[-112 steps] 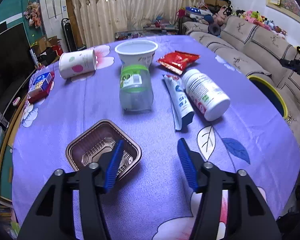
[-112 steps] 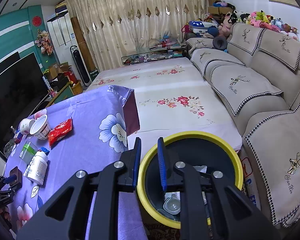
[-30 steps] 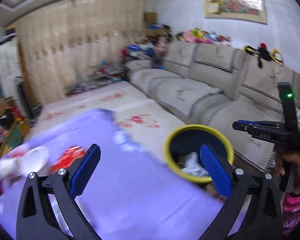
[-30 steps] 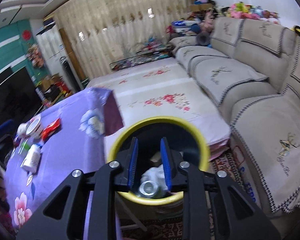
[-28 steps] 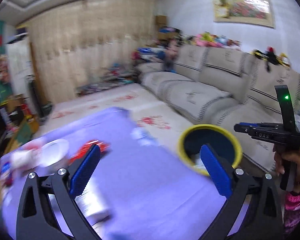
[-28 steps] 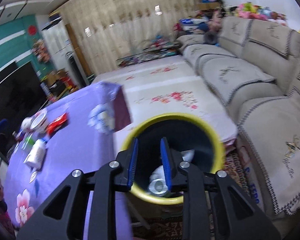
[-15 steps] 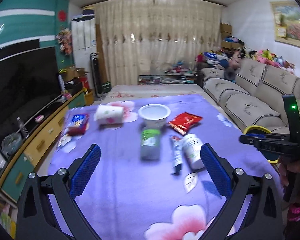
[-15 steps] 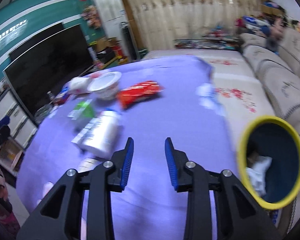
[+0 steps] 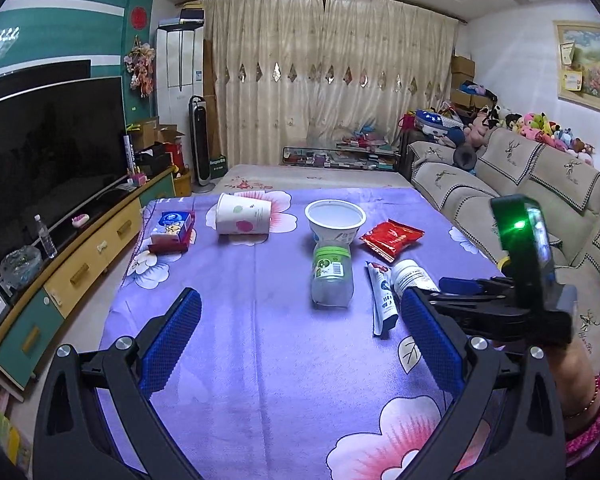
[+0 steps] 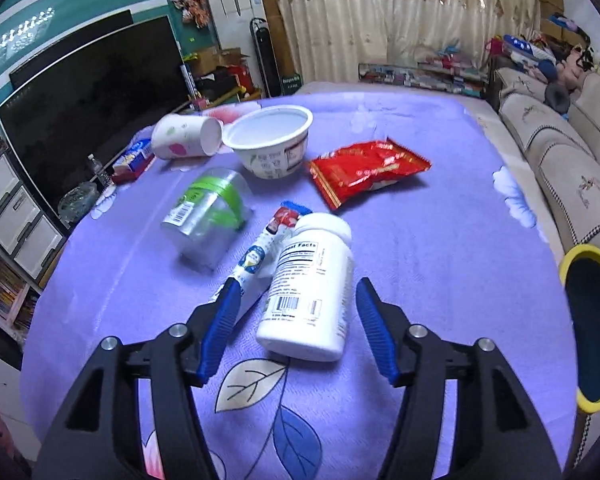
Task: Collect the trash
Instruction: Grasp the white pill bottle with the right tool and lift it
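Right wrist view: the right gripper (image 10: 294,326) points down at a purple flowered cloth (image 10: 440,248), its blue pads apart and opening, with a white pill bottle (image 10: 310,286) lying on its side between them — neither pad touches it. A toothpaste tube (image 10: 256,258) lies just beside the bottle at its 9 o'clock, passing under the left pad. A clear jar (image 10: 208,218) with a green band lies on its side at 10 o'clock from the bottle; a white bowl (image 10: 270,142) stands upright at 12 o'clock, a tipped paper cup (image 10: 186,136) touching or nearly touching its rim at 9 o'clock. A red snack bag (image 10: 366,170) lies flat at 1 o'clock from the bottle. A yellow-rimmed bin (image 10: 590,328) stands off the cloth's edge at 3 o'clock. Left wrist view: the left gripper (image 9: 300,338) hangs over the near cloth with pads wide apart and nothing between them; a hand (image 9: 572,364) holds the right gripper at 3 o'clock. A small blue-and-red carton (image 9: 172,230) sits near the cloth's far edge at 10 o'clock, well apart from the jar.
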Motion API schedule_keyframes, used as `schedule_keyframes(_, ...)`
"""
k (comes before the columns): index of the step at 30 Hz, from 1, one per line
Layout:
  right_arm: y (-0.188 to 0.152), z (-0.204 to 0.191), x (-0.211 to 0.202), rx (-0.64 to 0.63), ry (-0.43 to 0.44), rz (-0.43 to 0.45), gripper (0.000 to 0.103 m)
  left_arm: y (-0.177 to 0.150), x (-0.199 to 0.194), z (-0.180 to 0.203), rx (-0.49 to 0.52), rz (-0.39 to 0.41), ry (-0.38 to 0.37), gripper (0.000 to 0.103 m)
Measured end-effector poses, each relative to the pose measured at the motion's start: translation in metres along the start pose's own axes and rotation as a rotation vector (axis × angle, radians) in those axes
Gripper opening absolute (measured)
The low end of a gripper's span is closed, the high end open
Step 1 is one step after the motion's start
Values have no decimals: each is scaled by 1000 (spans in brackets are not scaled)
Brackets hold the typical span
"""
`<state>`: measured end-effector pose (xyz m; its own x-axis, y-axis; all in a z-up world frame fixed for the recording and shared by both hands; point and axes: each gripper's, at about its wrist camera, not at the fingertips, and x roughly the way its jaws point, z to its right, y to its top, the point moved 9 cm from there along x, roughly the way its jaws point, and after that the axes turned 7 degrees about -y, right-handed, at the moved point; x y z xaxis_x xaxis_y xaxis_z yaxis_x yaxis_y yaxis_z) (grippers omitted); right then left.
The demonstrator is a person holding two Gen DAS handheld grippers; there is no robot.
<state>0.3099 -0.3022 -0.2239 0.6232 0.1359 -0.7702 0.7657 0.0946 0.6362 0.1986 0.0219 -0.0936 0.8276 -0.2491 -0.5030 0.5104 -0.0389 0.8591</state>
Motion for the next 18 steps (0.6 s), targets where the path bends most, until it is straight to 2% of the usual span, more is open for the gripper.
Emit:
schedule_keyframes(4, -5, 3, 12, -2, -23, -29, 57, 0, 7, 3, 0, -6, -9, 98)
schedule_keyframes(6, -7, 6, 16, 1, -30, -33, 49, -1, 9, 4, 1, -9, -11, 98)
schedule_keyframes(16, -8, 9, 22, -12, -22, -42, 49, -3, 16, 15, 14, -19, -20, 98)
schedule_keyframes(18, -11, 10, 26, -7, -21, -52, 45, -3, 16, 16, 20, -20, -21, 98)
